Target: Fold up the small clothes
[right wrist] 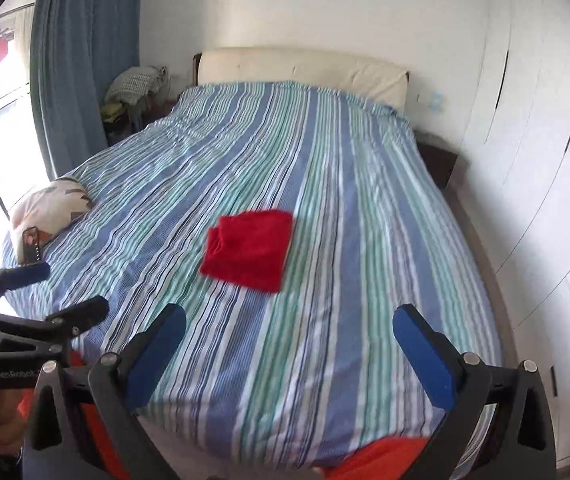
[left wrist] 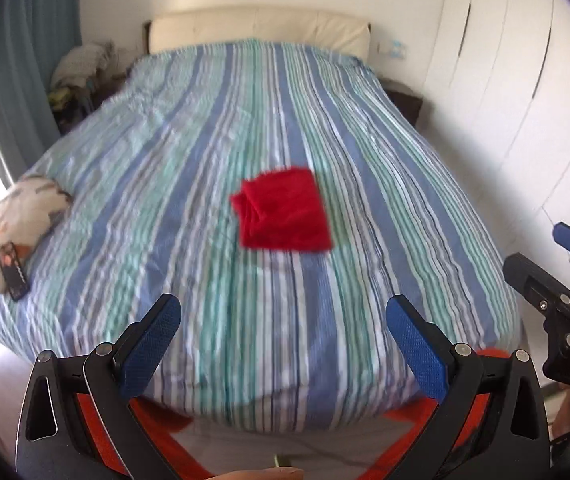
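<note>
While both hang above the bed (left wrist: 205, 128), left gripper (left wrist: 283, 312) spread empty, right gripper (right wrist: 289, 322) likewise, red cloth (left wrist: 285, 210) folded.

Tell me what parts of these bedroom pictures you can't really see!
- Red cloth: motion blur in both views smears its folds, so the kind of garment is unclear.
- Dark flat object by the patterned pillow: too small and blurred to identify.
- Pile beside the headboard: too far to sort out.
- Orange fabric at the bed's foot: hidden behind the right gripper and the frame edge.
</note>
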The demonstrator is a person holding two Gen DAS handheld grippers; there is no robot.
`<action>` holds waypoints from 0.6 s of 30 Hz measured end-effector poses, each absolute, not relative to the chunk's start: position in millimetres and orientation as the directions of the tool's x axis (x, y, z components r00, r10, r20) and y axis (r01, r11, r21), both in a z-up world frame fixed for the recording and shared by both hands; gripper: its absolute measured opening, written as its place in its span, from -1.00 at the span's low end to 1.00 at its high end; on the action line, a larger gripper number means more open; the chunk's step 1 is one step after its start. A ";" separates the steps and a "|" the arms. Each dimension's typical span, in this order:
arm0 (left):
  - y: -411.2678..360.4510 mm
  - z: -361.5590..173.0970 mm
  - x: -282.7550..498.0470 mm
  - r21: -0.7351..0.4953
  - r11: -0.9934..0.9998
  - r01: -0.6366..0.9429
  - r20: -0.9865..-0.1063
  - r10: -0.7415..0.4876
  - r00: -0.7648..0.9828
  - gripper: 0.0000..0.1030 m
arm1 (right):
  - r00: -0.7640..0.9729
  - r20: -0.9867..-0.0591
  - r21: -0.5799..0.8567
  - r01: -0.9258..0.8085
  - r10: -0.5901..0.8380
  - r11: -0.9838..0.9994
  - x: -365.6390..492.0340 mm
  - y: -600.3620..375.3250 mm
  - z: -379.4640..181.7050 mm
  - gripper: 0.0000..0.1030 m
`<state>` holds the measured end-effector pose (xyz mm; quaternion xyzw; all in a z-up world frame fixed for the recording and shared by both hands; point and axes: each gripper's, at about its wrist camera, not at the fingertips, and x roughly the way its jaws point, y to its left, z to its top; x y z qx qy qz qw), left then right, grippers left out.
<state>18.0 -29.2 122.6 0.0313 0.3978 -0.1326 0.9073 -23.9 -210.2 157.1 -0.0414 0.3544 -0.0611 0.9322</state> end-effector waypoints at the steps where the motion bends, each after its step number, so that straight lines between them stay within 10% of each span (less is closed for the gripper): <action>1: -29.0 120.1 20.4 -0.024 0.968 0.250 -0.725 -0.189 0.662 0.99 | 0.739 -0.657 -0.128 0.083 -0.147 0.988 -21.2 -209.2 155.8 0.99; 18: -8.6 25.9 42.3 0.109 0.975 0.191 -0.836 -0.014 0.549 0.99 | 0.591 -0.795 -0.102 0.092 -0.136 0.991 16.1 -183.9 46.0 0.99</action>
